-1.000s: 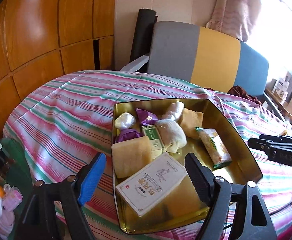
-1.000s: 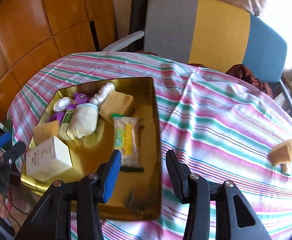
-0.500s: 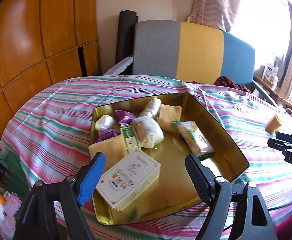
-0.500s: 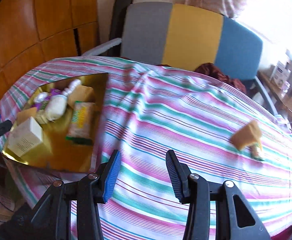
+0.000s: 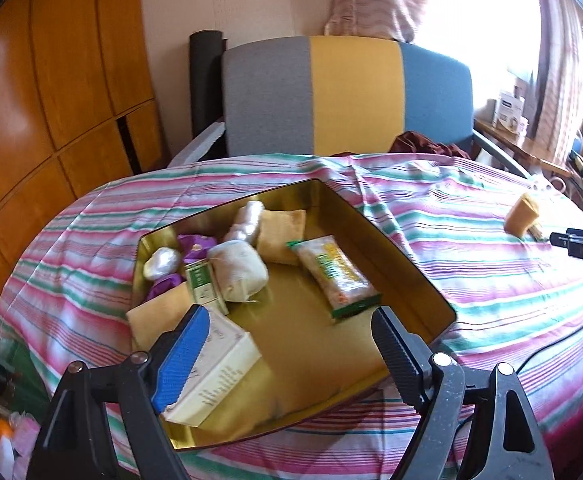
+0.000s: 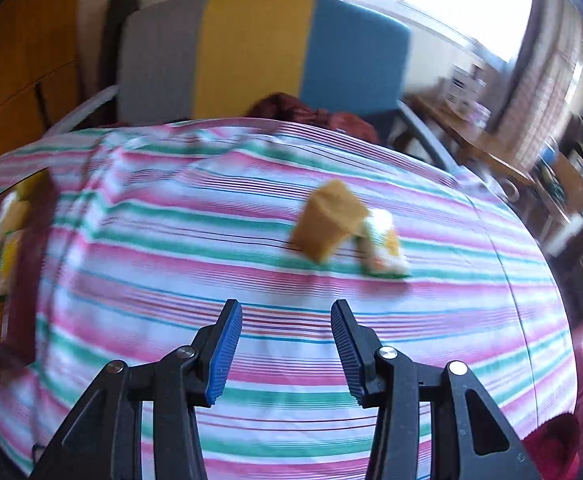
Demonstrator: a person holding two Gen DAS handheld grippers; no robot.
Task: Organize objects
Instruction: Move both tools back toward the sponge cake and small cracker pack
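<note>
Left wrist view: one gold tin (image 5: 419, 280) holds one white box (image 5: 215, 372), three tan packets, one green snack bag (image 5: 333, 276) and several wrapped bundles; left gripper (image 5: 287, 344) angles down above it, jaws opening, nothing between.

Right wrist view: right gripper (image 6: 287, 344), jaws spread and empty, tilts toward one tan packet (image 6: 327, 220) just beside one small bag (image 6: 383, 252) on the striped cloth (image 6: 171, 240).

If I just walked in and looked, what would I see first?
Probably the shiny gold tray on the striped tablecloth, full of wrapped snacks and a white box at its near end. Next, the chair in grey, yellow and blue behind the table. Far off the tray, a tan packet sits alone with a small wrapped snack.
</note>
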